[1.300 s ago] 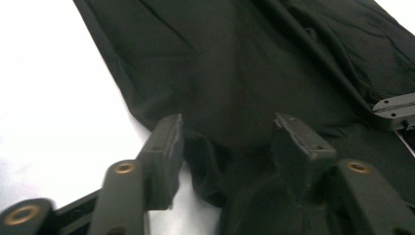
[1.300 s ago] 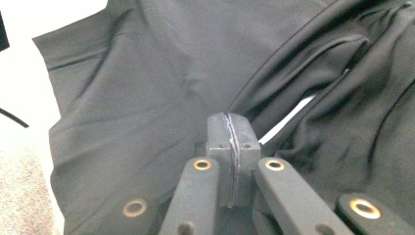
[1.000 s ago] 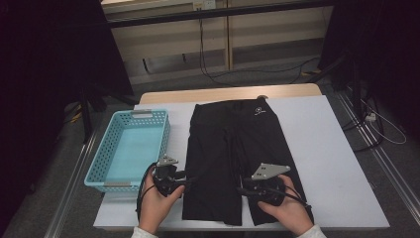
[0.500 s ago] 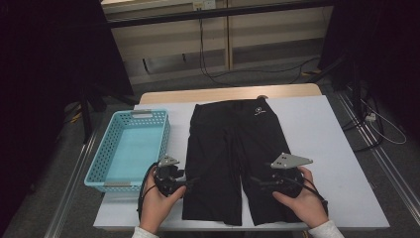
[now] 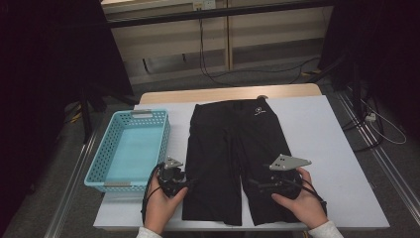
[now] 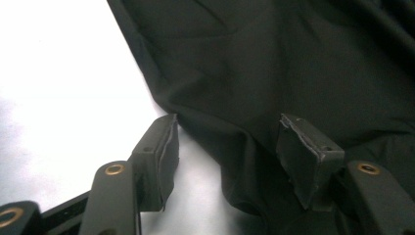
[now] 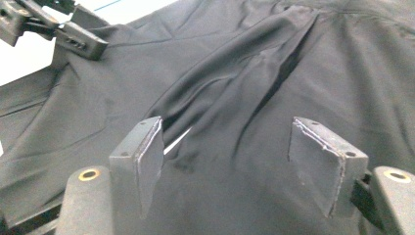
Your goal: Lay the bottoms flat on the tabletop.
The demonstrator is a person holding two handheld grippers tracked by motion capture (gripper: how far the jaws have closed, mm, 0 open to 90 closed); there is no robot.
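On the white table (image 5: 341, 148), a pair of black shorts (image 5: 233, 148) is lying flat, waistband toward twelve o'clock and leg hems toward six, where they are reaching the near edge of the table. A small white logo (image 5: 258, 112) is sitting near the waistband, too small to read. At nine o'clock from the shorts a light blue basket (image 5: 130, 148) is standing just beside them.

The left gripper (image 5: 190, 182) is resting at the seven o'clock corner of the shorts, pointing toward three o'clock at the outer edge of the left leg. In the left gripper view its jaws are standing apart, having just been closing a little; the hem edge of the shorts (image 6: 274, 88) is lying between them, one pad over bare table and the other over cloth, neither pressing it.

The right gripper (image 5: 251, 183) is sitting over the right leg at five o'clock, pointing toward nine. Its jaws are parted over folds of the shorts (image 7: 254, 83), gripping nothing. The left gripper (image 7: 73, 36) is showing at eleven o'clock there, partly cut off.

Both hands are partly cut off at the bottom edge of the high view, and the black gripper bodies are hard to make out against the dark cloth.
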